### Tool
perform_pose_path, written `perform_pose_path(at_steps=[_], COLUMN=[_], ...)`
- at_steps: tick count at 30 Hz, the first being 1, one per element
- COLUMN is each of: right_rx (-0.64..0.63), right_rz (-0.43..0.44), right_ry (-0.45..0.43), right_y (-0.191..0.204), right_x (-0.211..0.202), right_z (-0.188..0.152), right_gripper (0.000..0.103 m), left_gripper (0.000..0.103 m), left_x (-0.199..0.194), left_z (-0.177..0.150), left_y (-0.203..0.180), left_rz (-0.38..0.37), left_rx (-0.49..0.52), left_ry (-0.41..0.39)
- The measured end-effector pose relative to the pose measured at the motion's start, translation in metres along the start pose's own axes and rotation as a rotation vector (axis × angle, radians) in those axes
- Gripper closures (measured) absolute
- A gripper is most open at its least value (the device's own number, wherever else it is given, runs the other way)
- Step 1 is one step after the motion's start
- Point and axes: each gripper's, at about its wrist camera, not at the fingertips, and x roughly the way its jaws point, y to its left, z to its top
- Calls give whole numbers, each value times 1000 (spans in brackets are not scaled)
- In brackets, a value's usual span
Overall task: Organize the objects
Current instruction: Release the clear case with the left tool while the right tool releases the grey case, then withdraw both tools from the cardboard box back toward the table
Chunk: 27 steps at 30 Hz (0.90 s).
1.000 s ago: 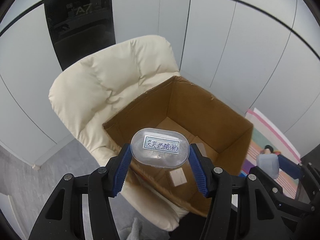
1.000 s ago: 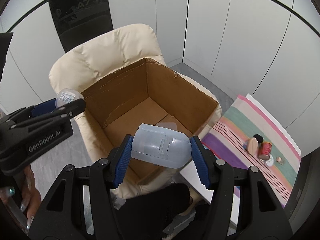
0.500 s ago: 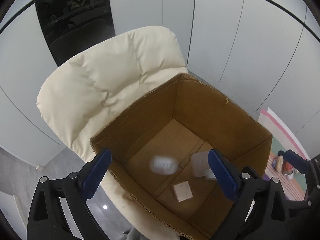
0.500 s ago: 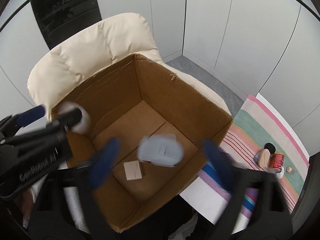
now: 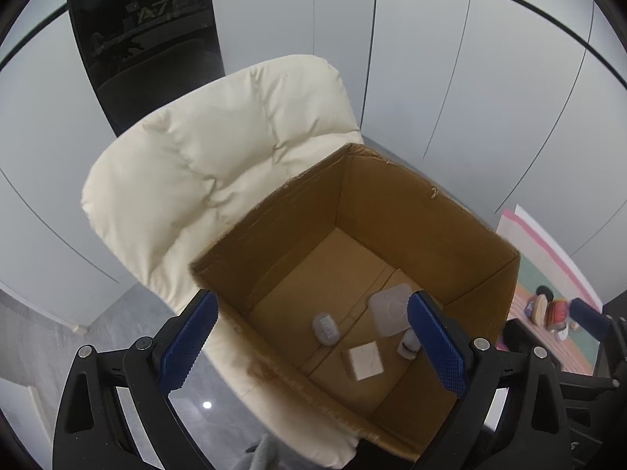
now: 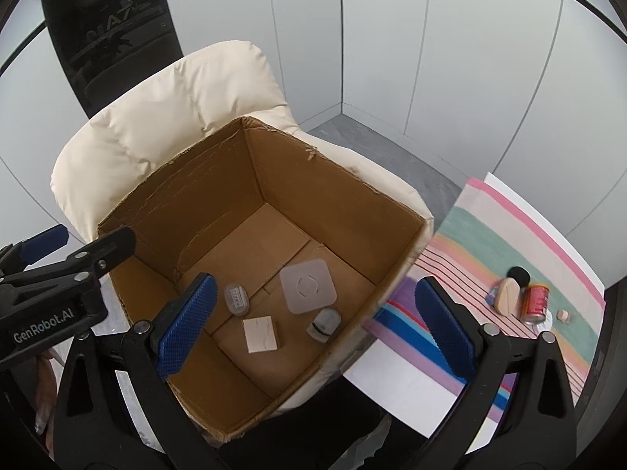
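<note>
An open cardboard box (image 5: 395,211) (image 6: 321,192) stands on a cream padded chair (image 5: 211,164) (image 6: 176,98). On its floor lie a small clear labelled container (image 5: 325,327) (image 6: 236,298), a square translucent container (image 5: 390,308) (image 6: 307,285), a small round jar (image 5: 407,344) (image 6: 323,323) and a tan square card (image 5: 365,360) (image 6: 260,333). My left gripper (image 5: 313,342) hangs open above the box's near left part, nothing between its pads. My right gripper (image 6: 315,327) is open too, above the box's near right corner and empty. The left gripper (image 6: 92,237) also shows beside the box's left rim.
A striped cloth (image 6: 482,243) (image 5: 548,274) covers a table right of the chair, with a red can (image 6: 535,302), a beige oval thing (image 6: 507,293) and a black round thing (image 6: 518,274). Grey wall panels and a dark glass panel (image 5: 145,31) stand behind. A hand (image 6: 45,384) shows at lower left.
Both grippers opened and let go: the labelled container fell from the left one and the translucent container from the right one into the box. Both hands moved over the box.
</note>
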Motion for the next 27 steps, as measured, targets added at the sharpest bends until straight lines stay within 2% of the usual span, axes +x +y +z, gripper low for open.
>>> perform_pose_path(at_steps=[6, 17, 22, 27], right_rx=[30, 55, 57, 38], right_rz=[-49, -64, -52, -42], right_ry=[1, -7, -9, -10], right_y=[-10, -7, 1, 15], right_x=[-32, -72, -93, -120], right_z=[-11, -29, -48, -78], right_gripper=[1, 1, 1, 1], left_gripper=[5, 5, 5, 5], left_x=[-32, -65, -91, -117], left_z=[-6, -39, -58, -82], left_y=[8, 19, 25, 28], left_rz=[-26, -18, -53, -46], left_rx=[-12, 27, 31, 61], left_ry=[-41, -26, -25, -32])
